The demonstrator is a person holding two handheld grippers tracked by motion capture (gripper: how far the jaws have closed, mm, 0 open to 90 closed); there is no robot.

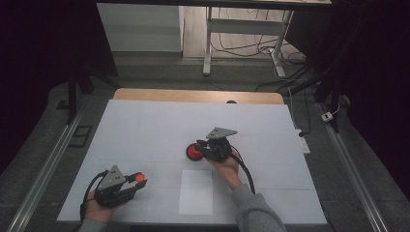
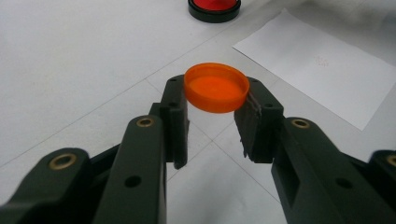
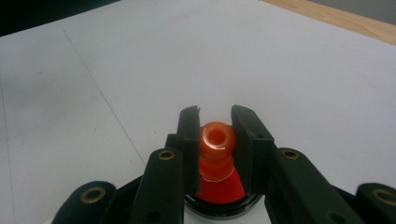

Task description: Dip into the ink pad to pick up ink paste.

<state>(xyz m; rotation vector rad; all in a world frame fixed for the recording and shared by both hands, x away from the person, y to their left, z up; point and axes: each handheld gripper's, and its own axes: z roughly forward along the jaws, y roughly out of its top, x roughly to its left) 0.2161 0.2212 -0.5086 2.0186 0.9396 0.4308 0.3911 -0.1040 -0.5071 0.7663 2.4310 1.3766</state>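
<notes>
Orange plastic is what I have in both tools. My left tool (image 2: 212,123), low at the near left of the white table (image 1: 145,125), pinches a small round orange cap (image 2: 216,87) across its rim, one pad on each side, open face up and held clear of the surface. My right tool (image 3: 215,135) is near the middle of the table, just beyond a white sheet of paper (image 1: 196,192), and is pressed onto the sides of an orange knob (image 3: 217,144) that stands over a red pad in a shallow black dish (image 1: 194,152). In the right gripper view the knob sits between the pads with the red pad directly beneath it; I cannot tell whether it touches the pad or hangs just above it.

I judge the cap to be very light, thin-walled and stiff, with a smooth rim that could pop out sideways if I squeeze off-centre. Gripping across the widest part of the rim, as now, looks right, with gentle pressure so the wall does not flex. The knob looks like hard, glossy, rounded plastic, also light, and probably slippery. The narrower waist below its rounded top seems the safest place to hold. The dish looks low and light, so it may slide or lift if I pull the knob upward.
</notes>
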